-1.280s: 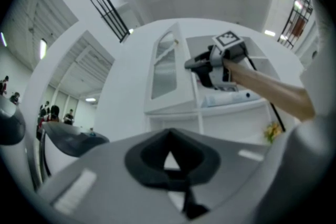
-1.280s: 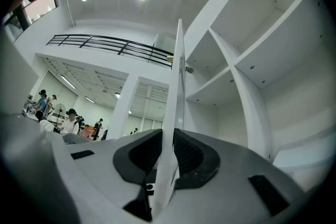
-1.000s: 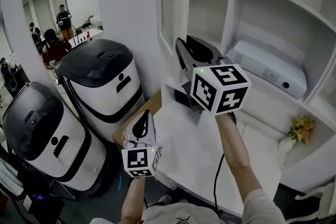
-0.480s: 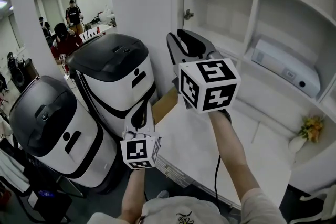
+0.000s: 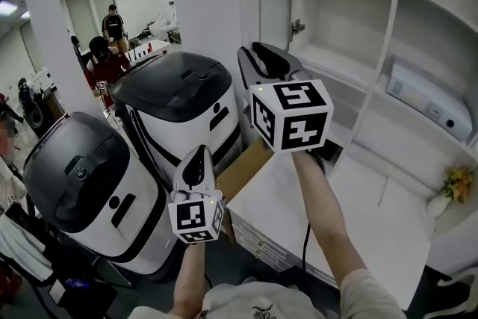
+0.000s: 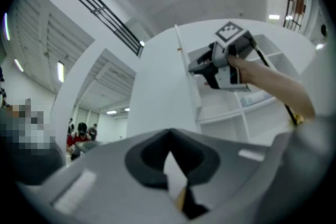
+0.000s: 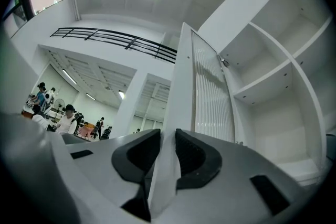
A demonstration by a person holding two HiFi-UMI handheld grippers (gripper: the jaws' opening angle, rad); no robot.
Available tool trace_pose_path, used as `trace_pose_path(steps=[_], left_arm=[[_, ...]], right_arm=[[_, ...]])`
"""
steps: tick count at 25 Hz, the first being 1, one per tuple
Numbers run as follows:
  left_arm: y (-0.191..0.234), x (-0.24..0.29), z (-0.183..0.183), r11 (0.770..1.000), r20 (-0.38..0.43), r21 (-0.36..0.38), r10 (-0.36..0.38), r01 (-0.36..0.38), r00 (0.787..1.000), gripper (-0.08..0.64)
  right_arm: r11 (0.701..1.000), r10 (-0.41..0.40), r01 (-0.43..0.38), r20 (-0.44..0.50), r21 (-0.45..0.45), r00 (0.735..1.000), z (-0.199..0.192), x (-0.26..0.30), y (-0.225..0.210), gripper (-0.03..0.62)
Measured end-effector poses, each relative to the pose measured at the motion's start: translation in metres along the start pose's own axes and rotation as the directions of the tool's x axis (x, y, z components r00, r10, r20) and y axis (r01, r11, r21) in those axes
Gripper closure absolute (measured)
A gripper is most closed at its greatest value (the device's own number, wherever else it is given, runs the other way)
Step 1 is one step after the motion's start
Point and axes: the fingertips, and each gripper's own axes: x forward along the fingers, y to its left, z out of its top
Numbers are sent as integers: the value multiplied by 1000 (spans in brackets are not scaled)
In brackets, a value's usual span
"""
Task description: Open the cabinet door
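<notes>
The white cabinet door [image 5: 275, 4] with a ribbed glass panel stands swung out from the shelves on its hinge [image 5: 297, 28]. My right gripper [image 5: 258, 57] is raised at the door's free edge. In the right gripper view the door [image 7: 210, 97] runs down between the jaws of the right gripper [image 7: 164, 139], and its edge fills the gap. These jaws have just been opening a little, with the edge still between them. My left gripper [image 5: 200, 155] hangs lower left, away from the cabinet. In its own view the left gripper [image 6: 169, 157] is shut, its tips together with nothing between them.
Two rounded white-and-black machines [image 5: 187, 108] [image 5: 82, 190] stand left of the cabinet. A white counter [image 5: 351, 220] lies below the shelves, with a cardboard sheet [image 5: 243, 168] at its left edge. A white device [image 5: 429, 104] and flowers [image 5: 455, 183] sit at the right. People [image 5: 104, 48] stand far behind.
The door has swung wider, now showing its ribbed glass from inside. My right gripper came back with its edge. The left gripper drew back too.
</notes>
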Motion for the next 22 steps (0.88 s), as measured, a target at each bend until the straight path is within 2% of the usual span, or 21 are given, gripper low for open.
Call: trace_pose_path(steps=[11, 16, 22], left_arm=[[34, 3, -12, 1000, -9, -1, 12, -12, 1000, 554], [37, 2, -16, 1000, -13, 25, -5, 6, 1000, 554], [35, 4, -9, 1000, -5, 22, -17, 17, 1000, 554]], right_arm=[[1000, 5, -5, -13, 7, 1000, -13, 55, 23, 506], [1000, -15, 15, 5, 9, 1000, -16, 58, 26, 505], [1000, 8, -8, 3, 2, 1000, -13, 54, 28, 502]])
